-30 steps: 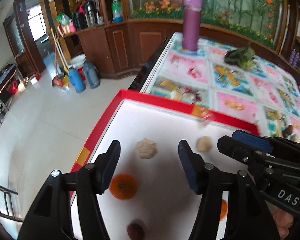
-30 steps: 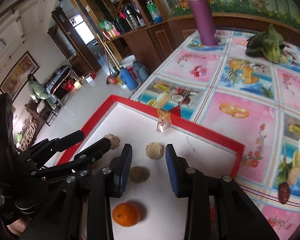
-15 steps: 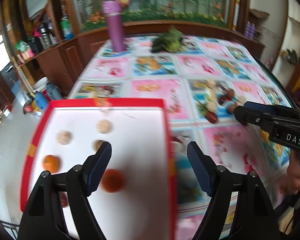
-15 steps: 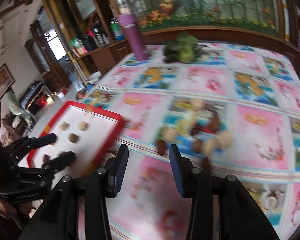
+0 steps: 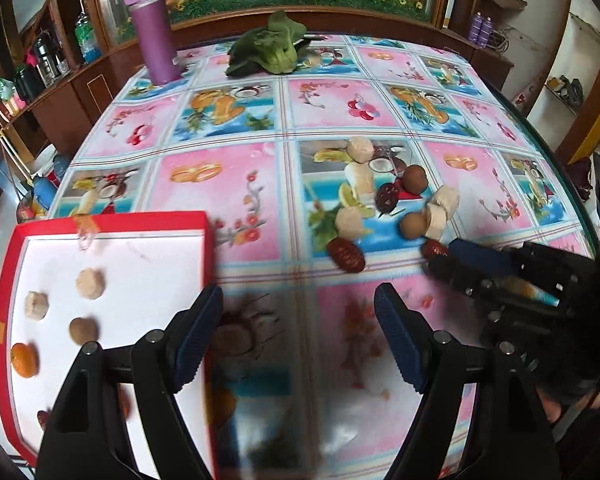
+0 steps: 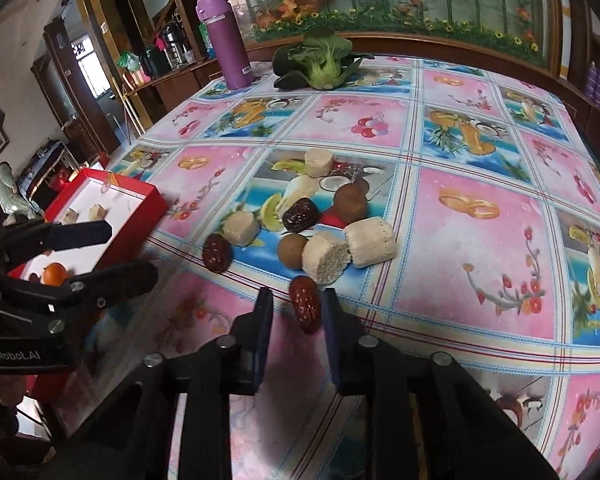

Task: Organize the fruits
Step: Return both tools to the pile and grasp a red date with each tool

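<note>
- The red-rimmed tray (image 5: 108, 218) sits at the table's left edge, white inside. In it lie two pale cake-like rounds (image 5: 90, 283), one brown round fruit (image 5: 83, 329), an orange (image 5: 24, 359) near the left wall, and something dark red at the near corner, too hidden to name.
- The rest of the fruit lies loose on the flowered tablecloth (image 6: 472, 248), well to the right of the tray: pale cylinders, two brown round fruits (image 6: 350, 199), and dark red dates.
- The right gripper (image 6: 296, 312) has one date (image 6: 306, 308) between its blue pads. The fingers are narrowly spread; the right pad looks to touch the date, the left stands just off it, so a real pinch I cannot tell.
- That date's long axis runs roughly along the fingers, tilted a little, far end toward the pile, just in front of a sliced pale cylinder (image 6: 326, 258).
- The left gripper (image 5: 298, 340) hangs over the tablecloth beside the tray's right wall, fingers spread wide, nothing between them.
- A purple flask (image 5: 154, 26) and a leafy green vegetable (image 5: 266, 50) stand at the far end.
</note>
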A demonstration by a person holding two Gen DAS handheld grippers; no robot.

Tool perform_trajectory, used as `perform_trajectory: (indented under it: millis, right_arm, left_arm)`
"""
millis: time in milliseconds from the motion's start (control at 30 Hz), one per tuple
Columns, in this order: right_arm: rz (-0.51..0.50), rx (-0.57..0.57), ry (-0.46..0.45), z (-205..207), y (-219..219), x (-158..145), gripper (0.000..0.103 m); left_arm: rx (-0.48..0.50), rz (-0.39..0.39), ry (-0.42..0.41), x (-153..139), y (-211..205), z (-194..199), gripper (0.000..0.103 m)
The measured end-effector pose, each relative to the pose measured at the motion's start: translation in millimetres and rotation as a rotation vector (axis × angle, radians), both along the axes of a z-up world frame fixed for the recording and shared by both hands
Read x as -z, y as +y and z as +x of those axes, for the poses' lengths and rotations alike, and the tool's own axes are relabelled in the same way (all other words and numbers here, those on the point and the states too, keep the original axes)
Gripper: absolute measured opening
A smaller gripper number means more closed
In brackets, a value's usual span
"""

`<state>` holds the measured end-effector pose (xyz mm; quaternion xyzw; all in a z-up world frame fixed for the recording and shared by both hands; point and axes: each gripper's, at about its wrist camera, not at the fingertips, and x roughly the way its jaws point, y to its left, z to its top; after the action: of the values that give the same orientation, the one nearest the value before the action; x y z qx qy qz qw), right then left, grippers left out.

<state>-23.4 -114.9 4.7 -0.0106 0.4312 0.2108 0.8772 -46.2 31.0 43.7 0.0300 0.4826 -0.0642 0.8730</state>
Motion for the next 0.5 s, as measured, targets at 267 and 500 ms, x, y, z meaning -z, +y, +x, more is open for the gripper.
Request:
perform_trajectory:
  millis: [267,500]
  right_arm:
    - [0.005,0.016,0.019,4.1,-6.4,2.8,0.016]
    - [0.048,0.08,0.058,13.2,-25.2,2.2,0.016]
  left_arm:
    - [0.006,-0.011,0.023,8.2,-22.8,19.4,0.079]
    - [-0.042,-0.004,0.049,23.8,-24.2,35.5,0.079]
